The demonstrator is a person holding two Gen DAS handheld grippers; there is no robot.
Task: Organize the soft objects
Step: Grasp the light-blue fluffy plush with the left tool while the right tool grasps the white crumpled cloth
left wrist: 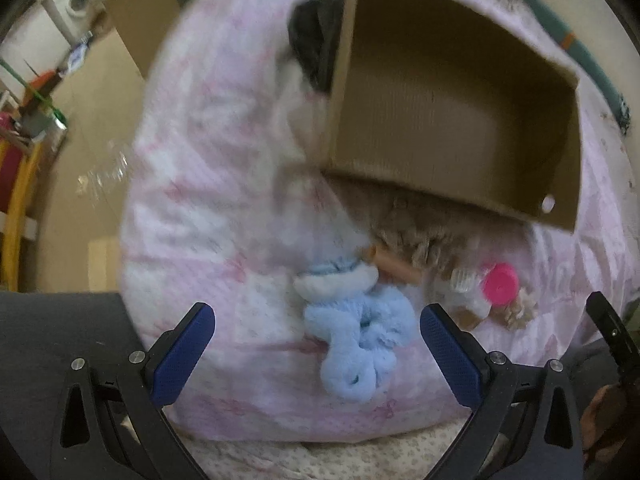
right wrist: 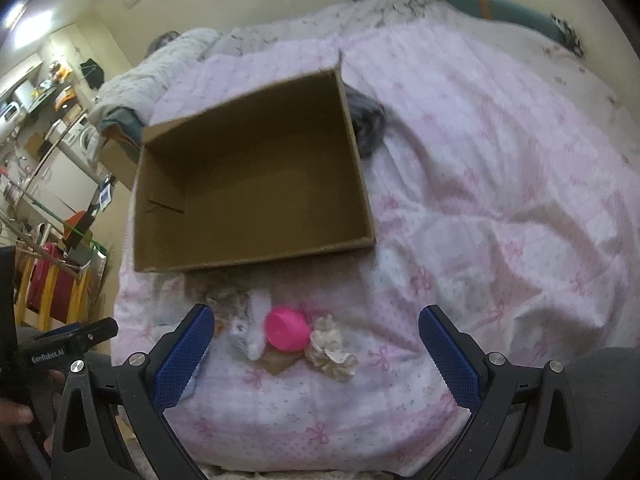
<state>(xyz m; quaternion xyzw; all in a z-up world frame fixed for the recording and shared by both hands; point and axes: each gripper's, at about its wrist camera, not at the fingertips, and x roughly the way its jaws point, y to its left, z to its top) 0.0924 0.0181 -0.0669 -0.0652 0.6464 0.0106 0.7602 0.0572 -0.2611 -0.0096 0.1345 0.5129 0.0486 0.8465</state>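
Note:
A light blue fluffy toy [left wrist: 356, 332] lies on the pink quilt [left wrist: 208, 184], just ahead of my left gripper [left wrist: 316, 336], which is open and holds nothing. Behind the toy stands an open cardboard box [left wrist: 452, 120] with nothing inside. A beige curly plush [left wrist: 416, 232] lies along the box's front wall. A pink round cap [left wrist: 500, 284] sits on a clear bottle beside it. My right gripper [right wrist: 316, 338] is open above the quilt [right wrist: 480, 200], near the pink cap [right wrist: 286, 328], a cream fabric flower [right wrist: 330, 348] and the box [right wrist: 252, 184]. A dark grey soft item [right wrist: 366, 124] lies behind the box.
A grey blanket [right wrist: 160, 68] is bunched at the far left of the bed, and a teal bolster [right wrist: 500, 8] lies at the head. Left of the bed are a yellow-framed rack [right wrist: 52, 276], shelves and a washing machine [left wrist: 76, 0]. A person's hand [right wrist: 16, 416] shows at the lower left.

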